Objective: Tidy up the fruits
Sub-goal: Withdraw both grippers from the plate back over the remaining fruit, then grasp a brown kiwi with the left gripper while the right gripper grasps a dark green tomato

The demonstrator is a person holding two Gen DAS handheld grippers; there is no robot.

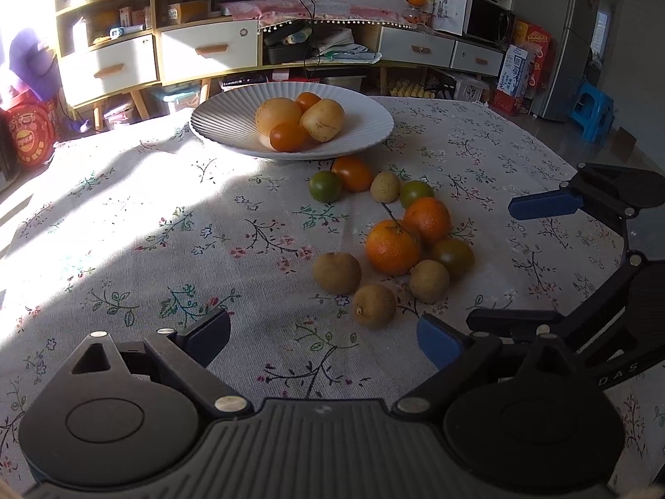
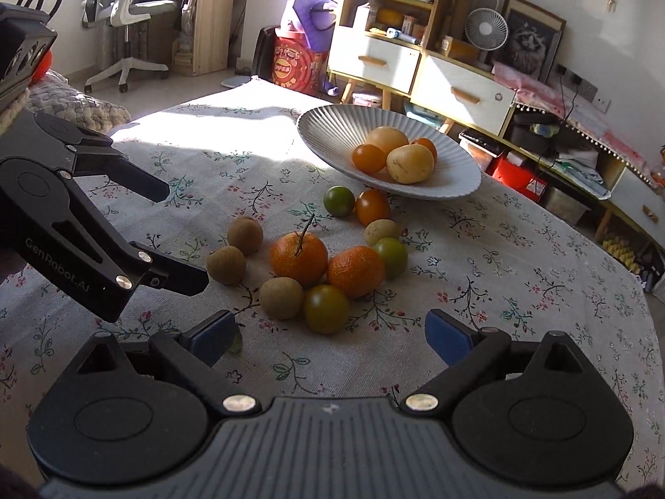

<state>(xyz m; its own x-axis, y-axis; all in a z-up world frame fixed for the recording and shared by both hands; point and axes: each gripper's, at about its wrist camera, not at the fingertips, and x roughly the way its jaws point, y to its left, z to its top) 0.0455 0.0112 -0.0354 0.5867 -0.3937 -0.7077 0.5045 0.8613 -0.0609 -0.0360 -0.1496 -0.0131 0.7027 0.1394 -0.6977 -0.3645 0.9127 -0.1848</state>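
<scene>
**Left wrist view: both grippers wide apart over loose fruit, nothing held**

Left wrist view puts the left gripper (image 1: 324, 339) at the bottom of the frame, its blue-padded jaws spread wide with only bare floral tablecloth (image 1: 166, 228) between them; the right gripper (image 1: 490, 266) enters from the right edge, jaws likewise apart and gripping nothing. A ribbed white plate (image 1: 224, 120) sits in the upper centre, holding two pale yellow fruits and two small orange ones; just below its rim lie a green fruit (image 1: 325, 186) and an orange tomato-like fruit (image 1: 351, 173), touching each other. Right of centre lies a cluster: two mandarins (image 1: 392, 246), one with a stem, pressed together; brown longan-like fruits (image 1: 336, 272) round them in front; a dark green-brown fruit (image 1: 452, 254) at the right.

Right wrist view shows the right gripper (image 2: 328, 341) at the bottom, jaws open, the nearest green-brown fruit (image 2: 326, 308) just beyond and between the pads, untouched; the left gripper (image 2: 187, 237) reaches in from the left edge, jaws apart, one finger tip near a brown fruit (image 2: 226, 265); the plate (image 2: 332, 124) stands upper right of centre.
</scene>
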